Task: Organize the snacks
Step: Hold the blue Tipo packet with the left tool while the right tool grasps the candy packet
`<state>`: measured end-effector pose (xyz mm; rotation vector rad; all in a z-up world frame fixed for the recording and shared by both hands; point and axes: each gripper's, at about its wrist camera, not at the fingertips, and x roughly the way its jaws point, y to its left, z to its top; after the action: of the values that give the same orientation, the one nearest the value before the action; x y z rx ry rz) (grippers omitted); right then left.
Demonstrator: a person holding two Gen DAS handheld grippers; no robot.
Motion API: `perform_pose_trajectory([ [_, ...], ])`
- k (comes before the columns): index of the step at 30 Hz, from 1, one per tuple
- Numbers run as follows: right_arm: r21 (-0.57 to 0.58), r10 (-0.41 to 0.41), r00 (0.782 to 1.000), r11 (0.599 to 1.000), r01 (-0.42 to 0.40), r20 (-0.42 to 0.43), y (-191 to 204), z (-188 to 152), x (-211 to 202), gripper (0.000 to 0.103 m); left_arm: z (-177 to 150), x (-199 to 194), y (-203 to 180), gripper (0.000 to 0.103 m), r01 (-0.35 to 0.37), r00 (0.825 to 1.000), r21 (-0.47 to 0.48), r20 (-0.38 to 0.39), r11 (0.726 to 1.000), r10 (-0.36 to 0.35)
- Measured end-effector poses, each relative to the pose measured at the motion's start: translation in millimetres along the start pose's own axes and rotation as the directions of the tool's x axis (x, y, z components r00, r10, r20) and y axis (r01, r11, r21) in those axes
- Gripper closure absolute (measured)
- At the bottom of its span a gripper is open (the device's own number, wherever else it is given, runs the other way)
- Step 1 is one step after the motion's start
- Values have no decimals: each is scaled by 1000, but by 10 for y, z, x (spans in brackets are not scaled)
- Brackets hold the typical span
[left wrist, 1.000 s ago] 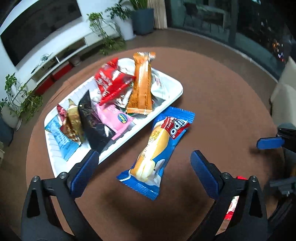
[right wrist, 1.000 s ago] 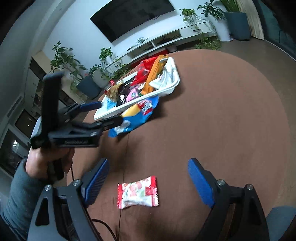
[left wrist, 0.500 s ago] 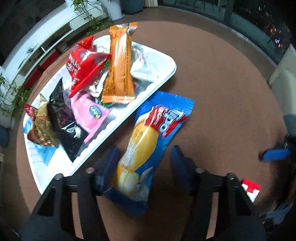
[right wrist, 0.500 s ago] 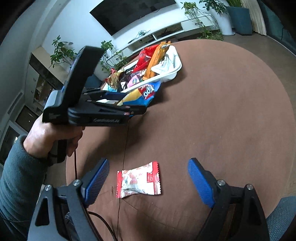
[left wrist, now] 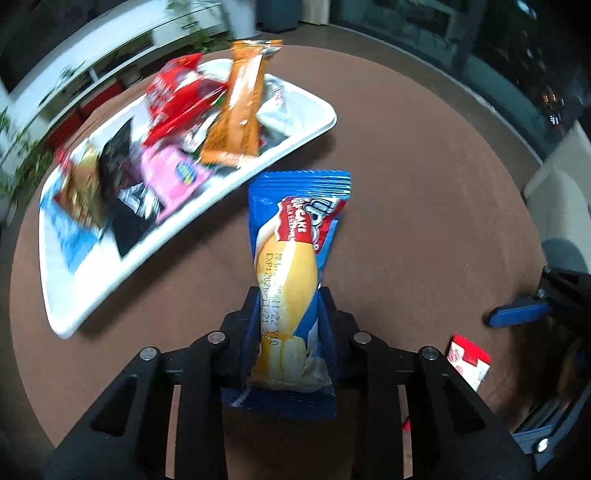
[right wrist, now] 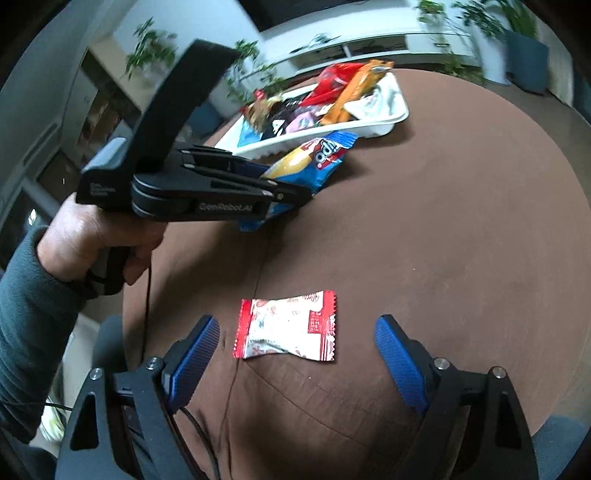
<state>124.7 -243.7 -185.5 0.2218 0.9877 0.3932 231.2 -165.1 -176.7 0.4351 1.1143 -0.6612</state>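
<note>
Two loose packs on worktop [right wrist: 461, 229]. Blue cake pack [left wrist: 295, 266]: light, soft, crushable, slick film; best pinched near tail end. Left gripper [left wrist: 288, 325] jaws closing, pads pressing its lower third, beside white tray [left wrist: 306, 133]. Red-white sachet [right wrist: 286, 325] flat betw. right gripper [right wrist: 295, 365] jaws, wide apart, not touching.

Snack tray [left wrist: 306, 136] on table [left wrist: 424, 221] (heaped), cake packet [left wrist: 295, 251] just before it, candy packet [right wrist: 286, 328] nearer

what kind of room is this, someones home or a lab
Most likely a home living room. A dark wall-mounted screen hangs above a long low white cabinet, potted plants stand along the wall, and the snacks sit on a round brown table.
</note>
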Motion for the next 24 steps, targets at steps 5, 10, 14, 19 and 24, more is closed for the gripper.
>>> perform_pose_trajectory([
  [5, -198, -16, 998, 980, 3, -62, 218, -50, 61, 15, -453, -184, 77, 75, 20, 999, -84, 31, 996, -18],
  [10, -477, -69, 995, 879, 25, -75, 343, 115, 47, 15, -1013, -429, 182, 76, 32, 996, -224, 90, 974, -12],
  [14, -655, -55, 987, 753, -59, -153, 462, 241, 108, 16, -1399, -596, 170, 76, 45, 992, -311, 129, 949, -5],
  [19, -793, -110, 957, 589, -156, -270, 596, 301, 227, 23, -1659, -709, 55, 76, 32, 989, -346, 143, 938, 19],
  [24, -826, -146, 930, 520, -218, -338, 692, 315, 319, 25, -1719, -748, 13, 76, 31, 991, -343, 133, 939, 15],
])
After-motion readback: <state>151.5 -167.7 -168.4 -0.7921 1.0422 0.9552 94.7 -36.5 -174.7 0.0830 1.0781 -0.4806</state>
